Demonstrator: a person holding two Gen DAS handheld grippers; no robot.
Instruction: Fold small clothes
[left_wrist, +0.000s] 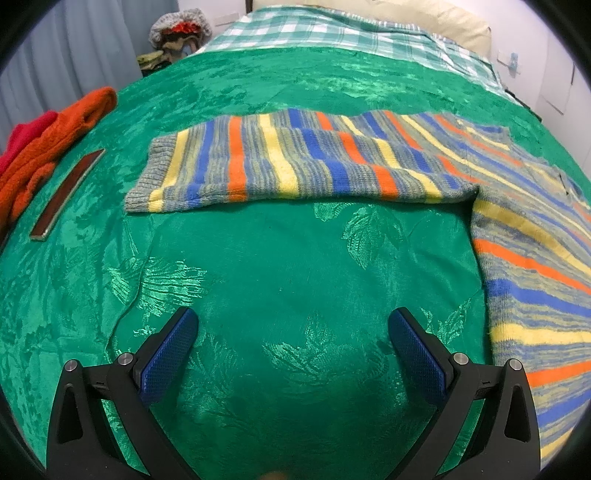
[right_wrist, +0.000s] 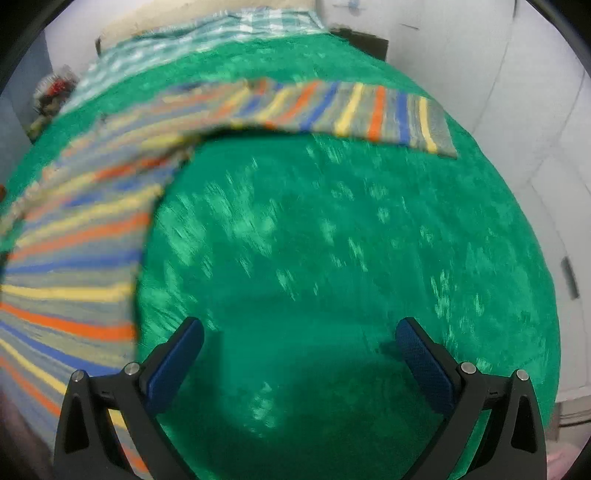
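Observation:
A striped knit sweater (left_wrist: 295, 158) in grey, blue, orange and yellow lies flat on the green bedspread (left_wrist: 277, 258). One sleeve stretches left across the left wrist view; the body runs down the right side. My left gripper (left_wrist: 293, 321) is open and empty over bare bedspread, short of the sleeve. In the blurred right wrist view the sweater (right_wrist: 74, 240) fills the left side, with its other sleeve (right_wrist: 369, 110) reaching right. My right gripper (right_wrist: 299, 332) is open and empty above the bedspread (right_wrist: 332, 240), right of the sweater body.
Orange and red knit garments (left_wrist: 48, 147) lie at the left edge beside a dark flat phone-like slab (left_wrist: 66, 192). A checked blanket (left_wrist: 314, 29) and pillow lie at the far end. A heap of clothes (left_wrist: 177, 33) sits beyond the bed. White wall (right_wrist: 517, 92) lies to the right.

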